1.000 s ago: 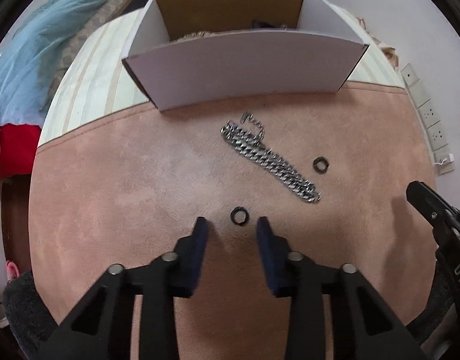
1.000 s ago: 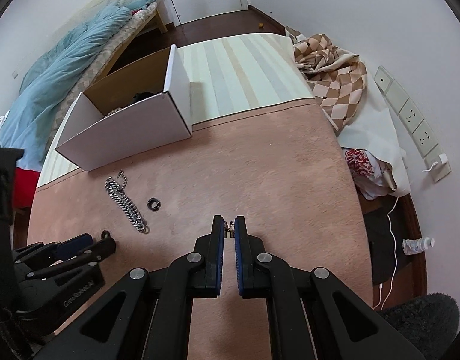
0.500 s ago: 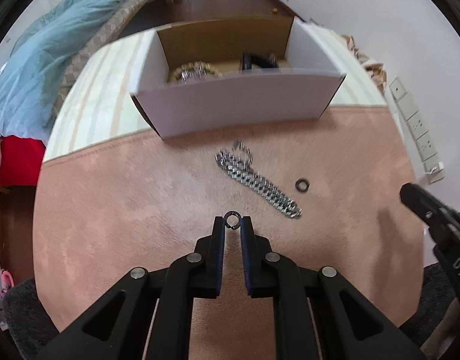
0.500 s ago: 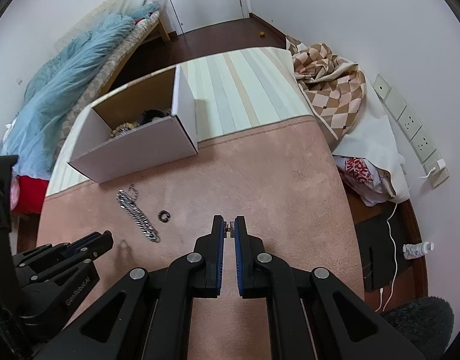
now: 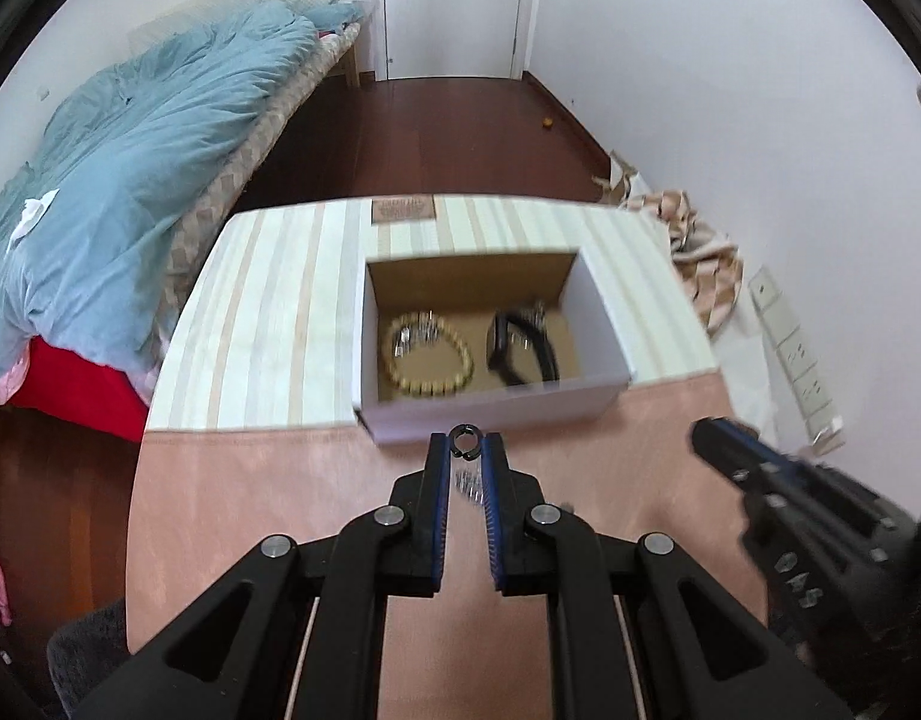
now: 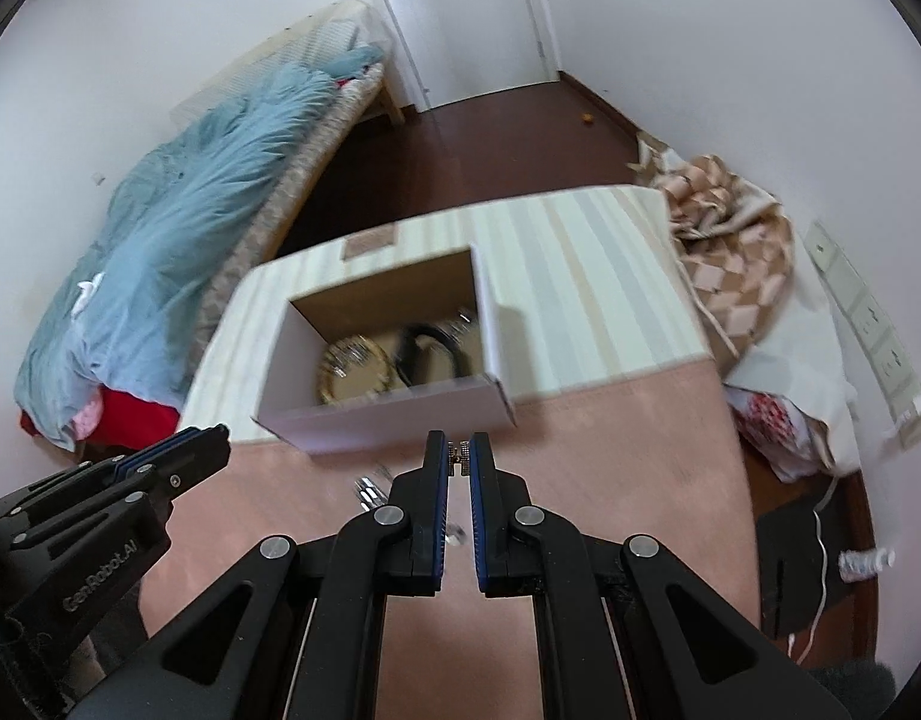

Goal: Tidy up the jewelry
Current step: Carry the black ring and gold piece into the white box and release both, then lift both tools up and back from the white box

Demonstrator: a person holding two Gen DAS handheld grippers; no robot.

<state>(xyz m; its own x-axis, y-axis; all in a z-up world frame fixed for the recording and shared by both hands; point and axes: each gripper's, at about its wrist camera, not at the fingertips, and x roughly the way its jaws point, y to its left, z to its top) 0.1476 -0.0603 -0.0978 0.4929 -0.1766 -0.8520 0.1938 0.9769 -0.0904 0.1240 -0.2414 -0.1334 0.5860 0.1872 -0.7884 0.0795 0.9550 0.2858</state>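
Left claw (image 5: 465,449) clamped on black ring (image 5: 464,441), box (image 5: 496,405) straight ahead toward far edge (right claw (image 6: 458,450) pinching something tiny).

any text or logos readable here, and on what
"GenRobot.AI" on the side of the left gripper, seen in the right wrist view.
White letters, seemingly "DAS", on the body of the right gripper in the left wrist view: upside down and blurred, not sure.
A brownish label on the striped cloth beyond the box: too blurred to read.
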